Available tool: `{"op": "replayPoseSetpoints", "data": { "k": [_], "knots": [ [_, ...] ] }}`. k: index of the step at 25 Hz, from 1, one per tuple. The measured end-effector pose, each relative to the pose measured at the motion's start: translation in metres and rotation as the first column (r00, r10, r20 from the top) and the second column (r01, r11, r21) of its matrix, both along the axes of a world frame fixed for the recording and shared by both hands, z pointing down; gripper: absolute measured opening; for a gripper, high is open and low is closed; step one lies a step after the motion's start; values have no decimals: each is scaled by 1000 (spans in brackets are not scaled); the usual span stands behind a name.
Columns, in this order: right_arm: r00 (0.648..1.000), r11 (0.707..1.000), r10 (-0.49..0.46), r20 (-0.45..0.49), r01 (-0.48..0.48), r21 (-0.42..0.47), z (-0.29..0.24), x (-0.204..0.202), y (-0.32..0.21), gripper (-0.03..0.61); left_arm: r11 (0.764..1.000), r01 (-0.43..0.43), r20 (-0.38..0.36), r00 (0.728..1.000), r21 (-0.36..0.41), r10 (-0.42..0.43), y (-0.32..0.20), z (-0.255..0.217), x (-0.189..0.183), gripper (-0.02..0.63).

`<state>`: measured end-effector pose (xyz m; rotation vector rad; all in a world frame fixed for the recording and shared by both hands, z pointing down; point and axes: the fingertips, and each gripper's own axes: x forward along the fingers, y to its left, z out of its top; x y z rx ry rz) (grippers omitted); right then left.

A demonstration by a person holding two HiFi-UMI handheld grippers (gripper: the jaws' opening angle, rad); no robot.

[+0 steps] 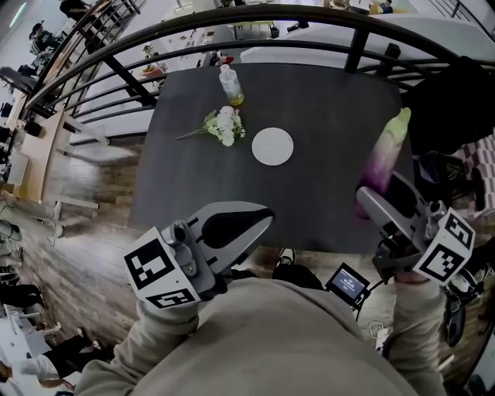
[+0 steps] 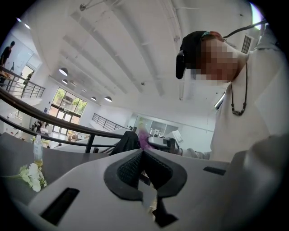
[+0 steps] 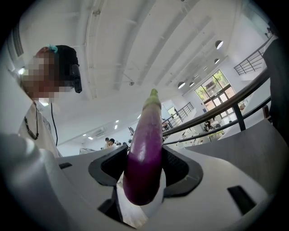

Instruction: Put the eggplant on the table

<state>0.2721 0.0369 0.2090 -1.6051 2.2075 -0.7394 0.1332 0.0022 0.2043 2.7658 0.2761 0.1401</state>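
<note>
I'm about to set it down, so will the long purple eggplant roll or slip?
The long purple eggplant looks glossy, so probably slippery. Round-bodied, it may roll on the dark table. It stands out unsagging, likely stiff.

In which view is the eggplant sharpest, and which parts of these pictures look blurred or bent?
Head view: the wide lens bends the black metal railing into an arc, and the long purple eggplant is smeared; left gripper view: dark round corners, eggplant only a faint purple smudge; right gripper view: eggplant sharp.
</note>
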Motion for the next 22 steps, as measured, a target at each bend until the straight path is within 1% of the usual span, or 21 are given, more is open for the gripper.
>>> {"op": "replayPoseSetpoints", "data": {
  "k": [5, 8, 11, 17, 19, 22],
  "knots": [
    [1000, 1000, 7, 27, -8, 19, 8, 24, -10, 245, 1000, -23, 40, 999, 4, 23, -9, 8, 25, 5],
    [999, 999, 25, 46, -26, 22, 15, 30, -13, 245, 999, -33, 48, 998, 17, 32, -18, 8, 34, 5],
    [998, 998, 54, 35, -54, 21, 11, 33, -10, 245, 998, -55, 49, 997, 8, 54, -25, 7, 40, 5],
    [988, 987, 155, 17, -156, 34, 0, 42, 13, 245, 988, -153, -2, 988, 30, 153, -22, -6, 62, 5],
    [984, 983, 181, 8, -181, 32, -2, 47, 11, 245, 983, -182, -22, 983, 32, 183, -27, -9, 71, 5],
    [981, 981, 194, -19, -193, 21, -4, 46, -3, 245, 979, -204, -38, 978, 25, 205, -41, -8, 74, 5]
  ]
}}
